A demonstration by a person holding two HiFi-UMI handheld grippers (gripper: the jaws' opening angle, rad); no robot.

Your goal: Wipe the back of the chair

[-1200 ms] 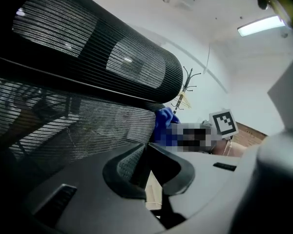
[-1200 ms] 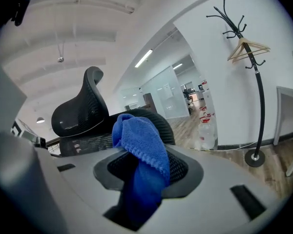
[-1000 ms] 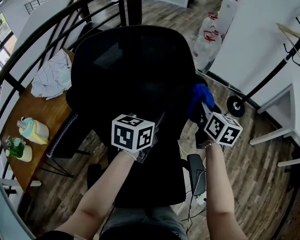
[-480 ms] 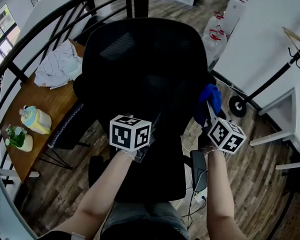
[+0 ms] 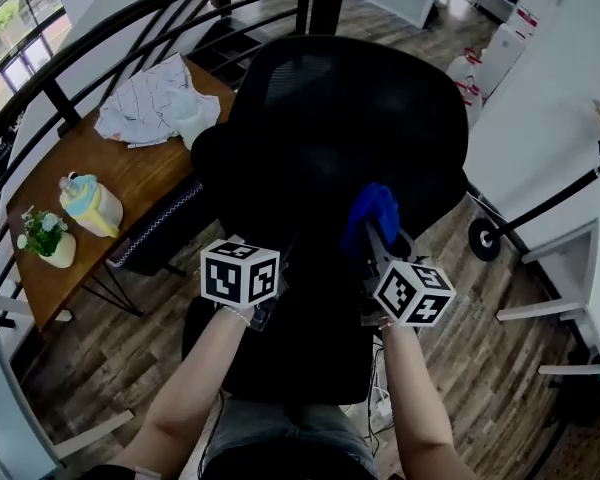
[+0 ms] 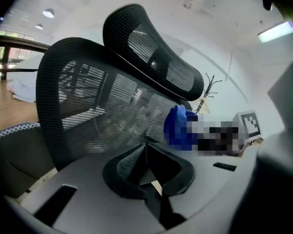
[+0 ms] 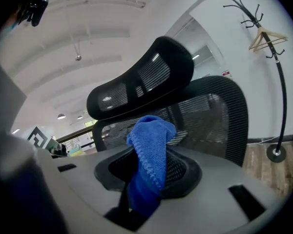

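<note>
The black mesh chair [image 5: 330, 118] stands in front of me with its back toward me; its headrest [image 6: 151, 57] tops the back in both gripper views. My right gripper [image 5: 375, 243] is shut on a blue cloth [image 5: 373, 211], which it holds at the lower middle of the chair back. In the right gripper view the cloth [image 7: 151, 145] bulges up out of the gripper [image 7: 146, 179]. My left gripper [image 5: 278, 268] hovers low at the back's left side; its jaws meet with nothing between them [image 6: 154, 189]. The cloth [image 6: 178, 126] shows to its right.
A wooden table [image 5: 110, 168] at the left holds crumpled white cloth [image 5: 155, 103], a yellow and teal container [image 5: 90, 206] and a small potted plant [image 5: 45, 238]. A black railing [image 5: 70, 68] curves behind it. A coat stand [image 7: 278, 82] rises at the right, base [image 5: 485, 240] on the floor.
My right gripper has carried the blue cloth leftward, from the right edge of the chair back onto its lower middle. The left gripper has barely shifted. My head has turned left.
</note>
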